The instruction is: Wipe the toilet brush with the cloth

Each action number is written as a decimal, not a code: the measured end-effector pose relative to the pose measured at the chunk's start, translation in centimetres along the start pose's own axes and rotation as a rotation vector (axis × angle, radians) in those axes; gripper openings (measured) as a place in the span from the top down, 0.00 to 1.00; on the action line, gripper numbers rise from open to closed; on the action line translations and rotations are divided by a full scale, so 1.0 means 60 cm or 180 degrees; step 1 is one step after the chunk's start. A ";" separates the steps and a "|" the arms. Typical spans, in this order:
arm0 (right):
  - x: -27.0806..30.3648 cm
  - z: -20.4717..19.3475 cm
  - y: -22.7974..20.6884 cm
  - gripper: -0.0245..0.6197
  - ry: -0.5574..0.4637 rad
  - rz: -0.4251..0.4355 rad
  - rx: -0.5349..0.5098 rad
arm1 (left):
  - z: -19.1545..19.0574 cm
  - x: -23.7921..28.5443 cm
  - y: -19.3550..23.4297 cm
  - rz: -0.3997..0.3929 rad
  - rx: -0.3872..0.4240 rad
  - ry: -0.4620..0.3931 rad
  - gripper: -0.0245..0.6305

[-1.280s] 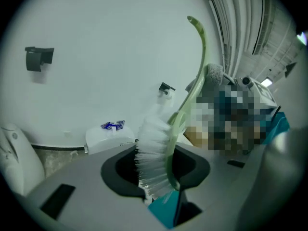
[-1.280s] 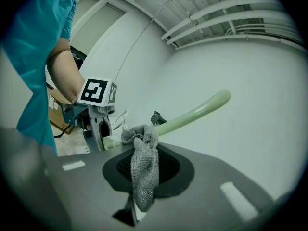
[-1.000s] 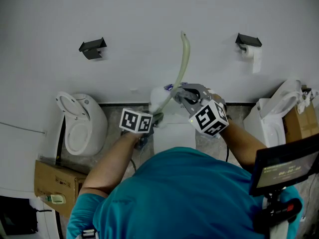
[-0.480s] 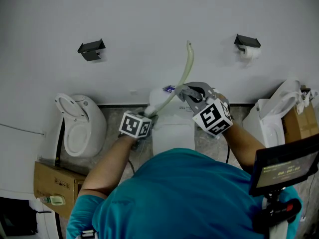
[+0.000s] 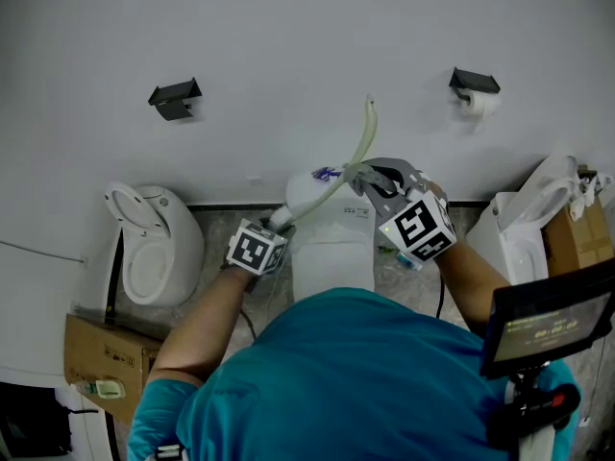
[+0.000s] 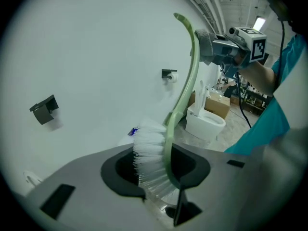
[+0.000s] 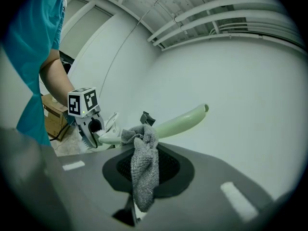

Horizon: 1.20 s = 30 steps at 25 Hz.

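Left claw (image 6: 161, 174) clamped on toilet brush (image 6: 175, 115) at bristle head — bristles splay between jaws, handle arcs up toward wall. Right claw (image 7: 149, 167) closed on cloth (image 7: 142, 143); cloth hangs from jaws, top bunched against brush handle, upper half. Brush held in air above white toilet (image 5: 332, 248). Beyond — white wall (image 5: 288, 46), paper roll holder (image 5: 476, 83).

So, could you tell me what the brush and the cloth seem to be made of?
The brush is pale green and smooth with a slight sheen, likely moulded plastic. Its bristles are white and translucent, probably synthetic. The cloth is grey and matte with a visible knitted texture, possibly microfibre or cotton.
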State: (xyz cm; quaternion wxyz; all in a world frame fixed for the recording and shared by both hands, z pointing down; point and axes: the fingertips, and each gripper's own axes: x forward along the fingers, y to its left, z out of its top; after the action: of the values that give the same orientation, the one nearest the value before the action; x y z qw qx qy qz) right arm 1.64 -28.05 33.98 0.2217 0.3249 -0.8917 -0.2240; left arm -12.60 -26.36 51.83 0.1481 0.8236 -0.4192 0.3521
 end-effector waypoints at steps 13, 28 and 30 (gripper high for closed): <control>-0.017 -0.003 -0.015 0.91 -0.0032 -0.0057 0.0124 | -0.010 -0.018 0.043 0.0271 0.0472 0.0041 0.73; -0.045 0.006 -0.057 0.91 -0.0200 -0.0125 0.0383 | -0.027 -0.036 0.070 0.0427 0.0885 0.0191 0.73; -0.049 0.006 -0.062 0.91 -0.0210 -0.0140 0.0407 | -0.033 -0.038 0.074 0.0467 0.0927 0.0221 0.73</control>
State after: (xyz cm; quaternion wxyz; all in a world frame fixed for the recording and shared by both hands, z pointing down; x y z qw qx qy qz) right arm 5.26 -28.54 30.95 0.1660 0.3503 -0.9037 -0.1819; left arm -17.94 -26.67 51.40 0.0155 0.7909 -0.4174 0.4472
